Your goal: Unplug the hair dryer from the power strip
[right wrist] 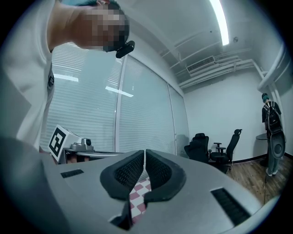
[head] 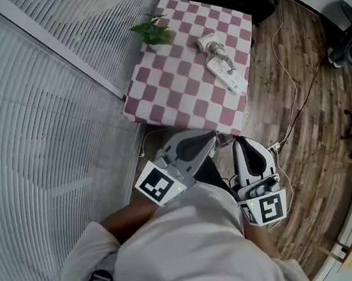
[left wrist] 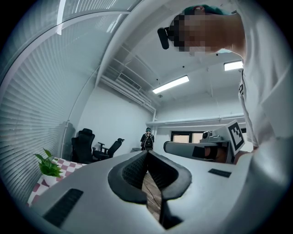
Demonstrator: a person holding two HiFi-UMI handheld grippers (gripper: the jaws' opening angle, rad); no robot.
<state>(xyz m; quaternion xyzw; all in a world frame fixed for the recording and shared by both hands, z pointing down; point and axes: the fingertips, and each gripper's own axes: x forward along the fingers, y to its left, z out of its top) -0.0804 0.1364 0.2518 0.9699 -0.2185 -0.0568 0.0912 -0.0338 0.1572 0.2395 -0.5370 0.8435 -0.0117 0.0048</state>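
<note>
A white power strip (head: 226, 74) lies on the pink-and-white checked table (head: 177, 98), near its right edge. The pale hair dryer (head: 208, 42) rests just behind the strip, its cord bunched between the two; the plug is too small to make out. Both grippers hang close to my body, short of the table's near edge. My left gripper (head: 210, 138) (left wrist: 147, 153) has its jaws together with nothing between them. My right gripper (head: 241, 141) (right wrist: 145, 151) is likewise shut and empty, and the checked cloth (right wrist: 138, 195) shows below its jaws.
A small green plant (head: 154, 31) (left wrist: 48, 165) stands at the table's far left corner. Slatted blinds (head: 45, 122) fill the left side. A thin cable (head: 299, 98) trails over the wooden floor to the right. Black office chairs (right wrist: 215, 148) and a standing person (left wrist: 147, 140) are farther off.
</note>
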